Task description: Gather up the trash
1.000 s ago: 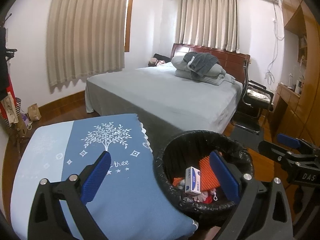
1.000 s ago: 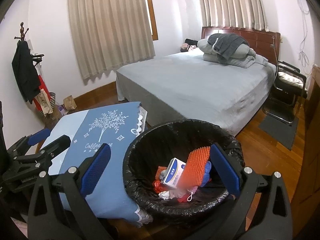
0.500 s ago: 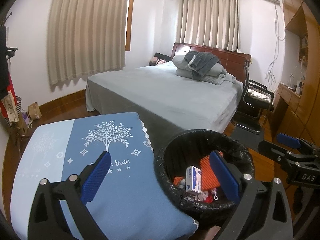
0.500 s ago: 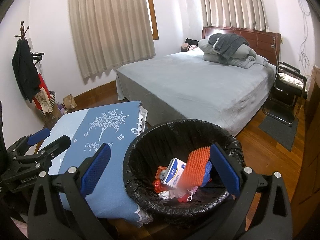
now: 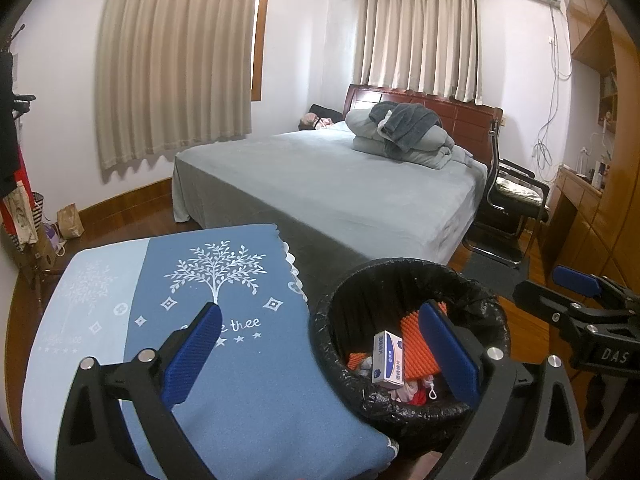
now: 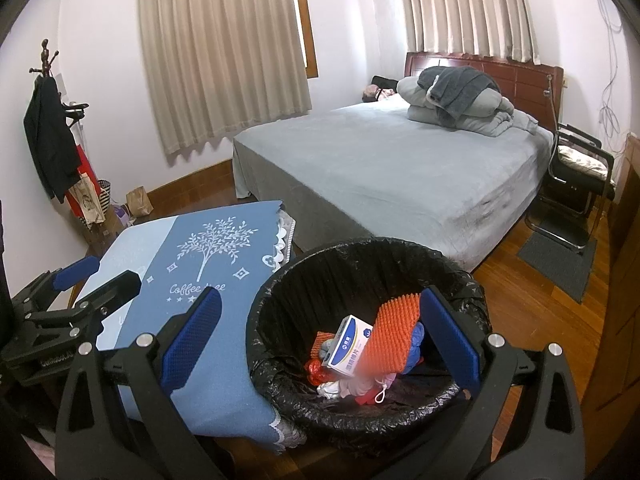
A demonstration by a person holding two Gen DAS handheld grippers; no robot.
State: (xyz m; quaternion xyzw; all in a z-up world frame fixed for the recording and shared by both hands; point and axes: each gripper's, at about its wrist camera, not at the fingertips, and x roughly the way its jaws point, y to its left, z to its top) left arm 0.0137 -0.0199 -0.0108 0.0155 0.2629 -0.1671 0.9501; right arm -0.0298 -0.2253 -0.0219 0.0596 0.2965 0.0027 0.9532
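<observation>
**Trash in the bin, nothing left in view**

Both empty and spread wide: left gripper, right gripper. Lower centre of frame: black-lined bin already holding white box, orange mat, scraps. Blue tablecloth at lower left bare of litter. Probably near finished.

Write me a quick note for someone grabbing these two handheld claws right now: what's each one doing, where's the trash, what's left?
Left gripper: open, holding nothing, above the table edge and bin.
Right gripper: open, holding nothing, over the bin.
Trash bin, black liner, stands beside the table with the blue tablecloth.
Done: a white-and-blue box, an orange spiky pad and crumpled scraps lie in the bin.
Left: no loose trash shows on the cloth; check places these views miss.
</observation>
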